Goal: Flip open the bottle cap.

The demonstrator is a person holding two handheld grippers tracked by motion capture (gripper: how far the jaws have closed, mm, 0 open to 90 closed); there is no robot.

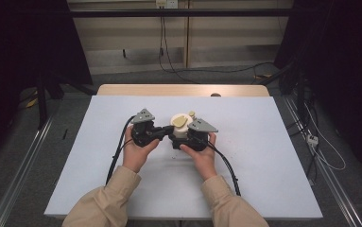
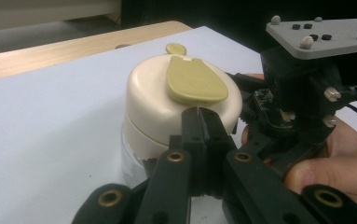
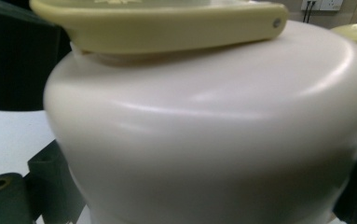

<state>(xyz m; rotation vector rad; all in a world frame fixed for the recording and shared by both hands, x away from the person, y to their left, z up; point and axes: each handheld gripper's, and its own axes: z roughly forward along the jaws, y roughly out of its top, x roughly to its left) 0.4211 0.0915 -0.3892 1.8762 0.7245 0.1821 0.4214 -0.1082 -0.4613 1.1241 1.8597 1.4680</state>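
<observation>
A cream jar (image 1: pixel 180 128) with a clear lower body and an olive flip tab (image 2: pixel 194 80) on its lid is seen standing on the white tabletop (image 1: pixel 263 156), between the two grippers. The jaws of the right gripper (image 1: pixel 193 138) are set around the jar, one on either side of it, and appear to grasp it; the contact itself is cut off at the edges of the right gripper view. The jaws of the left gripper (image 2: pixel 202 122) are clenched together with nothing between them, their tips just in front of the lid's edge; touch cannot be told. Beyond the jar a small olive knob (image 2: pixel 177 48) is partly hidden. Cables (image 1: pixel 167 52) hang behind the tabletop.
</observation>
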